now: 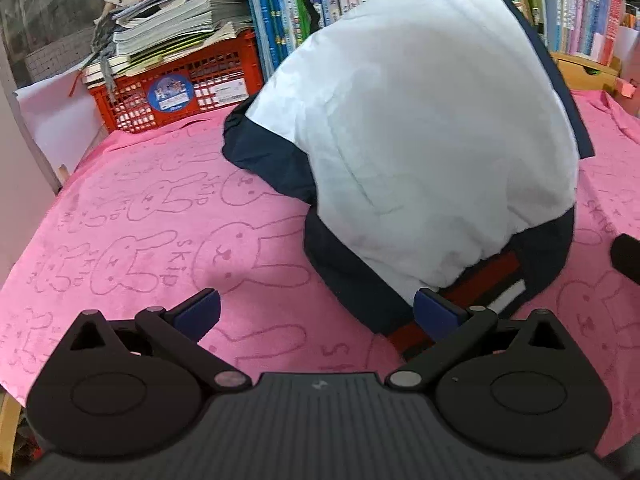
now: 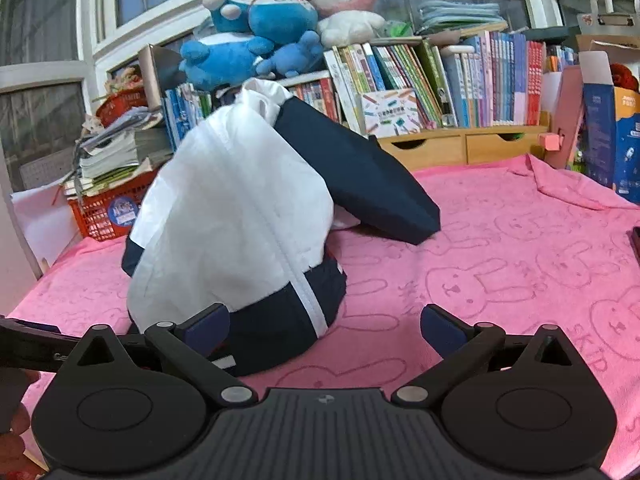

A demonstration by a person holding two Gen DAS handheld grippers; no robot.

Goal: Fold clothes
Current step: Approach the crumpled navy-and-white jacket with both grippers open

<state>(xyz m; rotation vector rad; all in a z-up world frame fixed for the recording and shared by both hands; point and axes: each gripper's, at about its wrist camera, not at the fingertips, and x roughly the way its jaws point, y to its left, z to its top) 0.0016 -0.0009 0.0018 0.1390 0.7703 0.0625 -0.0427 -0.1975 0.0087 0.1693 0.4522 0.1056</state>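
Note:
A white jacket (image 1: 420, 140) with navy hem, navy sleeves and a red and white stripe stands in a tall, bunched heap on the pink rabbit-print cloth (image 1: 140, 220). My left gripper (image 1: 318, 312) is open just in front of its hem; the right pad (image 1: 434, 314) sits against the striped edge and nothing is pinched. In the right wrist view the jacket (image 2: 224, 208) shows a white zipper down its front, and one navy sleeve (image 2: 360, 176) slopes down to the cloth (image 2: 500, 248). My right gripper (image 2: 326, 326) is open at the hem's right side, holding nothing.
A red crate (image 1: 180, 88) stacked with magazines stands at the back left. Rows of books (image 2: 460, 80) and wooden drawers (image 2: 460, 148) line the back, with plush toys (image 2: 280, 20) on top. A blue box (image 2: 608, 136) stands at the far right.

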